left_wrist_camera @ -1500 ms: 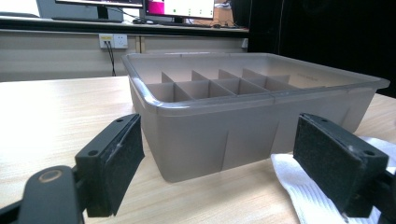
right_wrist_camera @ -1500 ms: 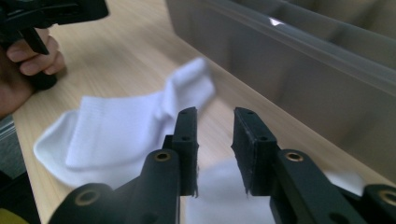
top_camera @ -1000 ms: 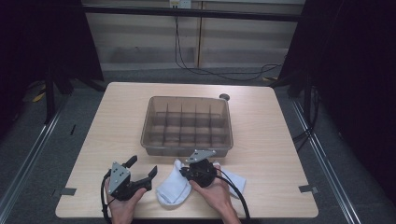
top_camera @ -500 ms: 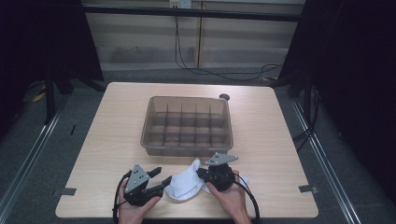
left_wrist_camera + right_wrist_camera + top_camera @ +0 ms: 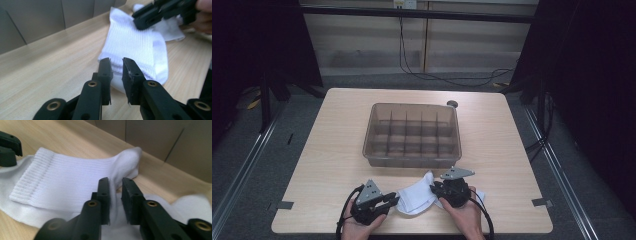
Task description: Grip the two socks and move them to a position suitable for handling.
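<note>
Up top, the high view looks forward and down from the person's side, taking in the whole worktop from well back, with the divided bin mid-frame. The left gripper view rides low on the left hand-held gripper, skimming the wood, very near the white sock, with the right hand-held gripper facing it at the top right. The right gripper view sits just as low and close, looking back across the same sock. All three views share that sock and the near strip of worktop.
</note>
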The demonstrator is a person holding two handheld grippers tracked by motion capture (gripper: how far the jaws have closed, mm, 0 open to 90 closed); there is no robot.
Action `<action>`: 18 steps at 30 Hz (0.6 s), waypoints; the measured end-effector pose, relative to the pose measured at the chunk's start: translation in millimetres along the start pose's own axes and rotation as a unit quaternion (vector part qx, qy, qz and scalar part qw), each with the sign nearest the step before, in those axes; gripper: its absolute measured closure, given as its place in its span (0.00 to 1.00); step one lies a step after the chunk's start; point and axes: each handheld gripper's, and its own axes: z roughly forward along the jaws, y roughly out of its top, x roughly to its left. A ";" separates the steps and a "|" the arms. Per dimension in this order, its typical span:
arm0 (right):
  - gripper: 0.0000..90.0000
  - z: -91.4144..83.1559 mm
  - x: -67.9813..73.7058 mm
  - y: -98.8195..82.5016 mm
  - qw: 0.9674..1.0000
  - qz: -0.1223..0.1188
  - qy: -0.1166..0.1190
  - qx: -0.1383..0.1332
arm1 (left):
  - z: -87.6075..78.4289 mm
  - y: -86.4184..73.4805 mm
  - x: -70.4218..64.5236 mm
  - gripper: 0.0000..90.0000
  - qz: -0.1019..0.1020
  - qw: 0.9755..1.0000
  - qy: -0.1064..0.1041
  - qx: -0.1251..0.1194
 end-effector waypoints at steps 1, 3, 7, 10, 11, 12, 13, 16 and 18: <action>0.75 -2.0 0.0 1.4 1.000 0.003 -0.004 -0.004 | 3.2 0.1 0.0 0.86 0.003 1.000 0.006 0.013; 0.69 -8.9 0.1 6.5 1.000 0.000 -0.015 -0.024 | 6.7 0.1 0.4 0.85 0.008 0.999 0.015 0.031; 0.75 -14.4 12.4 17.7 0.999 -0.025 0.021 -0.033 | 8.6 2.6 5.8 0.82 0.018 0.998 0.034 0.045; 0.78 -3.5 25.4 20.6 0.997 -0.041 0.058 -0.021 | 8.8 3.8 11.3 0.82 0.014 0.998 0.040 0.045; 0.78 1.2 29.9 20.9 0.997 -0.044 0.067 -0.015 | 7.8 5.6 14.5 0.82 0.022 0.997 0.047 0.054; 0.77 6.0 34.0 21.2 0.996 -0.048 0.075 -0.009 | 8.2 6.2 14.4 0.81 0.017 0.997 0.050 0.055; 0.75 10.8 38.2 21.5 0.995 -0.053 0.082 -0.002 | 8.1 7.1 15.6 0.78 0.020 0.996 0.058 0.057; 0.72 21.8 52.4 24.9 0.992 -0.063 0.105 0.008 | 7.3 8.6 16.8 0.74 0.030 0.995 0.073 0.065; 0.71 23.5 56.2 26.2 0.992 -0.068 0.107 0.010 | 6.7 8.6 17.3 0.74 0.031 0.994 0.078 0.066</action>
